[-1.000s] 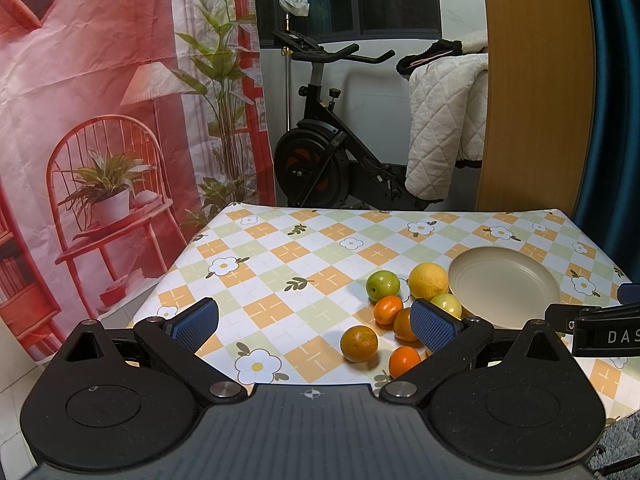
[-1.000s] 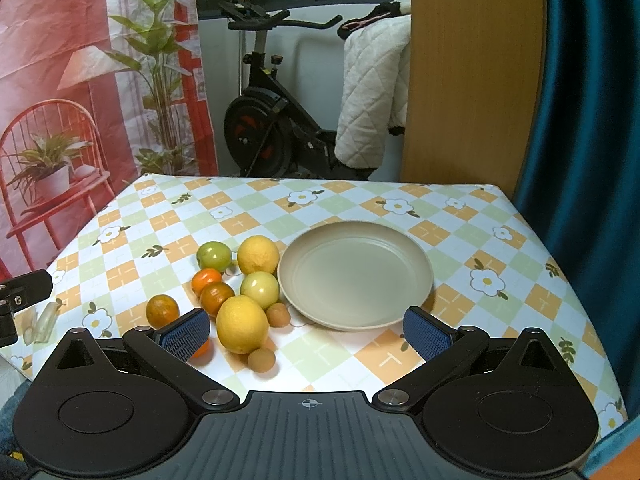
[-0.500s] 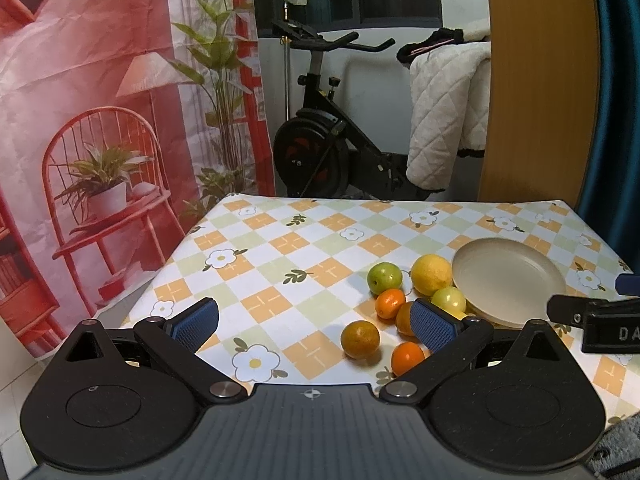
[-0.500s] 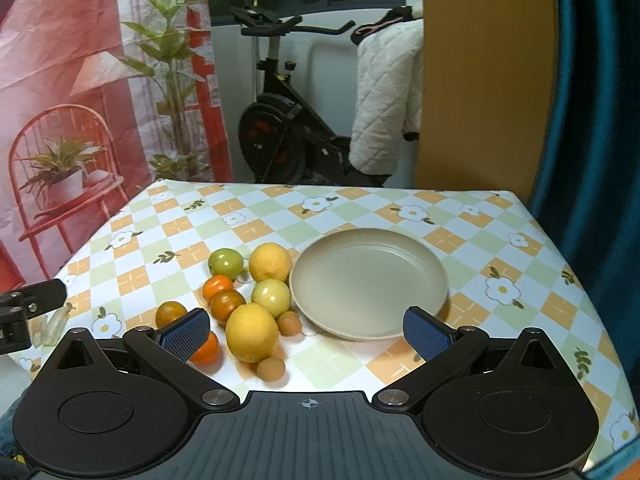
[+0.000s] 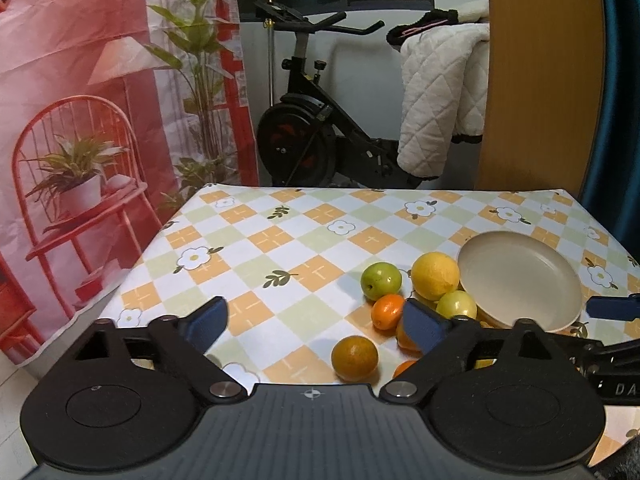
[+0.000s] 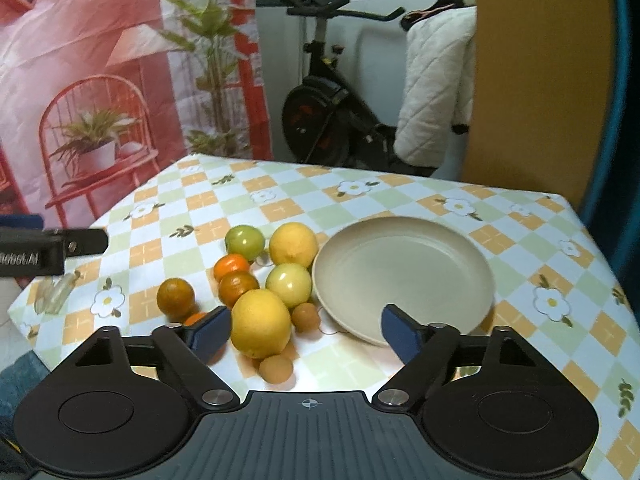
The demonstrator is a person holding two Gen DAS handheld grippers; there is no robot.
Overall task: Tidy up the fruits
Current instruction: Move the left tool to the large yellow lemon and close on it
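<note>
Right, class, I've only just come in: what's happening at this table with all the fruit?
A person is holding two grippers over a table with a flowered cloth, about to sort fruit. The beige plate is empty; every fruit lies beside it. The right gripper is closing near the big yellow citrus without touching it. The left gripper is also closing, empty, with a dark orange in front of it.

Both wrist views angled down, near, sharing plate [image 5: 520, 280], fruit

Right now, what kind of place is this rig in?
Probably a room at home, staged for recording: an exercise bike behind the table, a quilted blanket, and a printed backdrop.
</note>
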